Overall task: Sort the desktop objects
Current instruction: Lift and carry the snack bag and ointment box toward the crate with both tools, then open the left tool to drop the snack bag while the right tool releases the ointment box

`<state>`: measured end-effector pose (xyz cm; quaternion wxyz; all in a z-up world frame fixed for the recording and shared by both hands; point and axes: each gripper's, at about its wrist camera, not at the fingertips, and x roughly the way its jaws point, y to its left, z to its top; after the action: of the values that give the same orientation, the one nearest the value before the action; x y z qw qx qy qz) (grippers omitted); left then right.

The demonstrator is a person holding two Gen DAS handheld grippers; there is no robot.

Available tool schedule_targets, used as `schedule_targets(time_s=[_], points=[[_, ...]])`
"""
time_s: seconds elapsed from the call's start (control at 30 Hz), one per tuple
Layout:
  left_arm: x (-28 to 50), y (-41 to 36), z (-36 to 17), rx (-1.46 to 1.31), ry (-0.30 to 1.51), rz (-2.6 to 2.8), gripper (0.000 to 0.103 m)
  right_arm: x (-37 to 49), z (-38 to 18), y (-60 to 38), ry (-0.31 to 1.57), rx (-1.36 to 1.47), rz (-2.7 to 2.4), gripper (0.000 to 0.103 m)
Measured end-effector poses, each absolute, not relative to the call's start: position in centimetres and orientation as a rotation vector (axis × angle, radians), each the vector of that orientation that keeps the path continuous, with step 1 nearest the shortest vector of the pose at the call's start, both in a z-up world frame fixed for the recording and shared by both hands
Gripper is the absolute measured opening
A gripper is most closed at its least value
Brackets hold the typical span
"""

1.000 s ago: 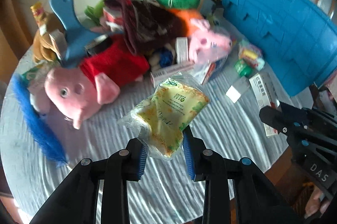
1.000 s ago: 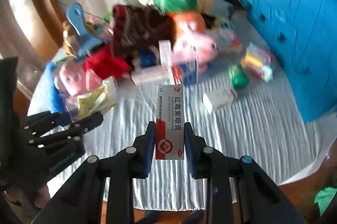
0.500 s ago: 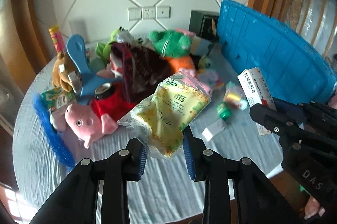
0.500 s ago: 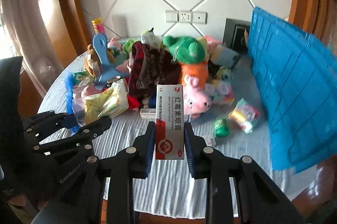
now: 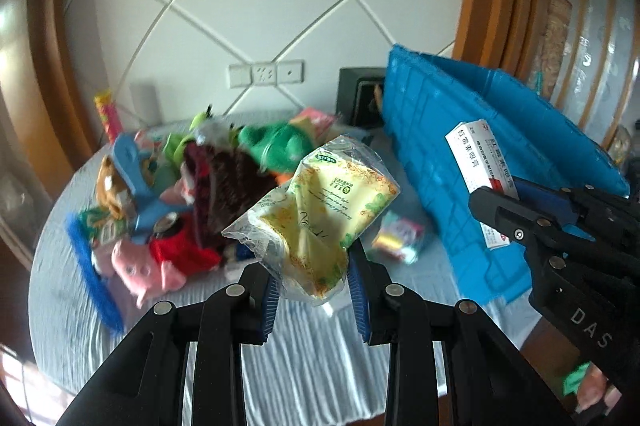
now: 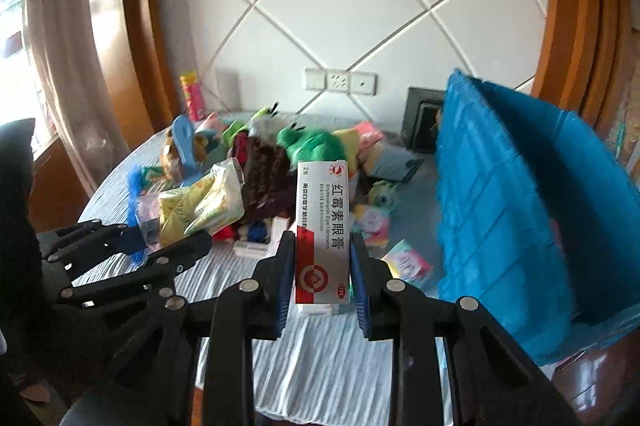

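- Holding a crinkly yellow-green snack packet (image 5: pixel 320 222) in my left gripper (image 5: pixel 313 296), I have it clamped by its lower end, clear above the counter (image 5: pixel 312 358), with most of the bag standing free above the pads.
- I judge the packet light, soft and slippery in its clear film; a pinch on the bottom seam lets it flop, so a hold nearer the filled middle would be steadier.
- My right gripper (image 6: pixel 322 278) is closed on a white-and-red ointment box (image 6: pixel 323 226), gripped across its narrow sides near the red end, upright and off the counter.
- The box looks light and stiff, thin card that would dent if squeezed hard; its flat side faces suit the pads well.
- The blue crate (image 6: pixel 520 210) stands on the right of the counter, its open top just visible from the right wrist; I cannot see what is inside.
- A heap of plush toys (image 5: pixel 224 198) and small packets lies at the counter's far side.
- The left wrist view shows the box's side face and the right gripper's outer finger; the right wrist view shows the box's printed front and the packet edge-on, looking rumpled.
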<state>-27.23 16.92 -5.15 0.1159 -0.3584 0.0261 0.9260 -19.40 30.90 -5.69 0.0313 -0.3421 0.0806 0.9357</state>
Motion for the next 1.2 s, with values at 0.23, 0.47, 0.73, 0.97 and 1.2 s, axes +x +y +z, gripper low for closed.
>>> schedule_targets(time_s=[0.23,0.47,0.73,0.97,1.2], points=[[-30.5,21.7,-2.6,-0.957,0.103,2.649,0.03,-19.1,-3.2,36.2,0.27,-0.977,2.839,0.026],[-34.4,27.5,0.5,-0.899,0.156,2.581,0.03,-19.5,-1.0,42.1,0.265,-0.921,2.732,0.026],[-37.4,36.9,2.7,-0.929,0.228,2.486,0.031,-20.1,-0.9,51.3,0.323,-0.989,2.593,0.026],[-40.9,47.6,1.7,-1.088,0.228,2.372,0.031,-21.9,-3.7,61.3,0.271,-1.141,2.535,0.026],[-45.9,56.8,-4.1,-1.492,0.181,2.187,0.031,-24.9,-10.4,71.7,0.242,-1.459,2.505,0.026]])
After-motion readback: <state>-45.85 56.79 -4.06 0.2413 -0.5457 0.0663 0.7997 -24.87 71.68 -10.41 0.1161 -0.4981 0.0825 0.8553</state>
